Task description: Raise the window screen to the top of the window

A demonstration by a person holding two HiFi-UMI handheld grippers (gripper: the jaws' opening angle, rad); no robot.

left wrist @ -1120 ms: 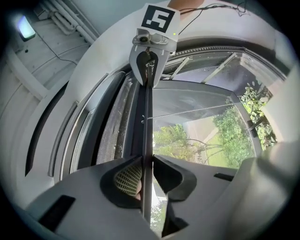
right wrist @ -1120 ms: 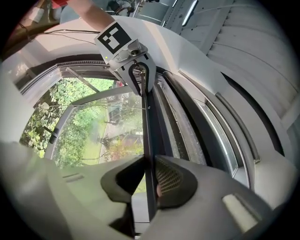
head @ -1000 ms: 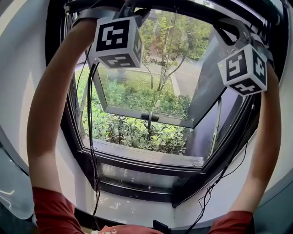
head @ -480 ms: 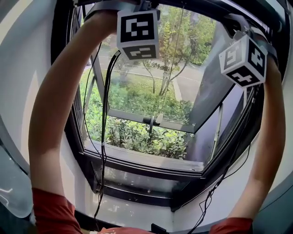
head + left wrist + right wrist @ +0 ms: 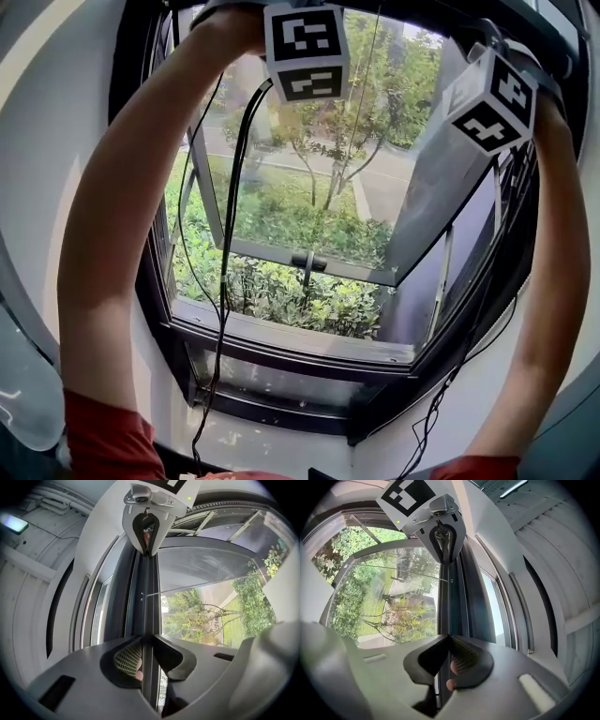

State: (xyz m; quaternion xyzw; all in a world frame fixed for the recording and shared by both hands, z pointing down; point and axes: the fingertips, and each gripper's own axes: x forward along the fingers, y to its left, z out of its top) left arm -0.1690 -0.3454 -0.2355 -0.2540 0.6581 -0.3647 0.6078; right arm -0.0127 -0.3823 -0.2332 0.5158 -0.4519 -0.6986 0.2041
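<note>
The window screen's dark bar point(image 5: 147, 597) runs straight through both pairs of jaws. My left gripper point(image 5: 145, 641) is shut on this bar, its ribbed pad pressed to the bar's side. My right gripper point(image 5: 447, 641) is shut on the same bar point(image 5: 450, 602) further along. Each gripper sees the other clamped at the far end: the right gripper point(image 5: 146, 536) and the left gripper point(image 5: 443, 541). In the head view both marker cubes, left point(image 5: 305, 52) and right point(image 5: 492, 98), are held high at the top of the window on raised arms; the jaws themselves are hidden there.
The dark window frame point(image 5: 281, 347) surrounds an outward-opened glass sash point(image 5: 309, 211) with a black handle point(image 5: 307, 262). Black cables point(image 5: 225, 281) hang from the grippers in front of the opening. White walls flank the window; shrubs and trees lie outside.
Both grippers have risen with the bar, their cubes now nearer the top of the head view. The left cube has shifted right. More of the window opening shows below them.
</note>
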